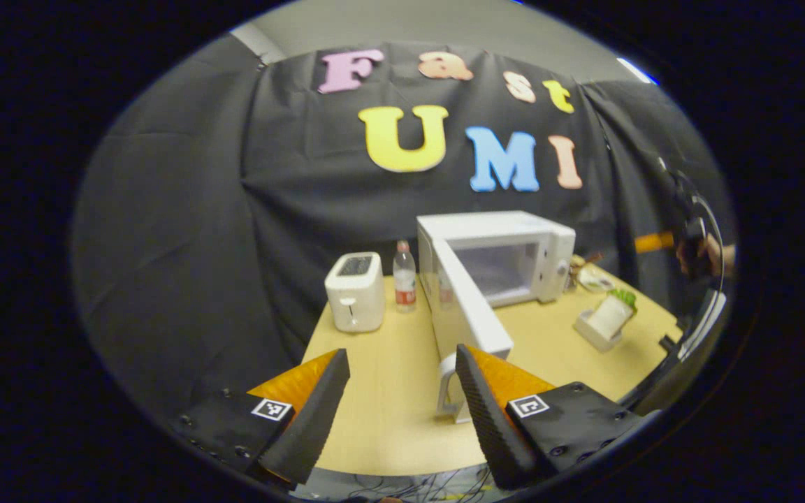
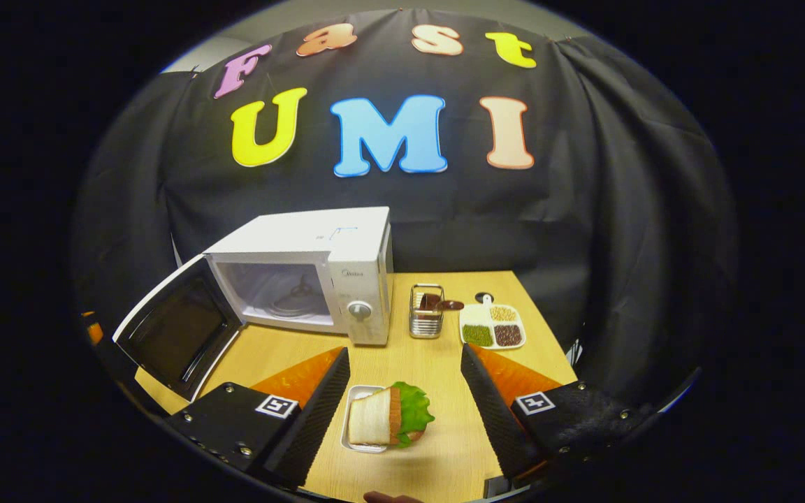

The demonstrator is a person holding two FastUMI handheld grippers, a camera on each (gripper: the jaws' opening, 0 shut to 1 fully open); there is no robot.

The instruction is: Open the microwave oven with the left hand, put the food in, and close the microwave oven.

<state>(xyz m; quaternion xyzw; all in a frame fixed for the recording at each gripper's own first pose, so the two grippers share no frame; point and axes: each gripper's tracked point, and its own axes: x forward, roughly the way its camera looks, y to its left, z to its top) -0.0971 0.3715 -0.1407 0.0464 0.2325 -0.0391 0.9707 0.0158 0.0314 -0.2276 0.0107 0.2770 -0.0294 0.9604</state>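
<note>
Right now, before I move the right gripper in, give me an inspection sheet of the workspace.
Surface: wooden table, bare at centre.
Job's things: microwave with door swung open; sandwich on small tray, between right gripper fingers.
Clutter: toaster, bottle, utensil holder, sectioned dish.
Grippers: right open; left gripper open, beside door handle.
Cables: tangle below table edge.
Surroundings: black cloth wall.

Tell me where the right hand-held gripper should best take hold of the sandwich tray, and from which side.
Probably grip the tray by its two long rims, coming from above and in front. It lies flat between the open fingers of the right hand-held gripper, and the sandwich overhangs its right edge, so close low on the rims, under the lettuce.
</note>
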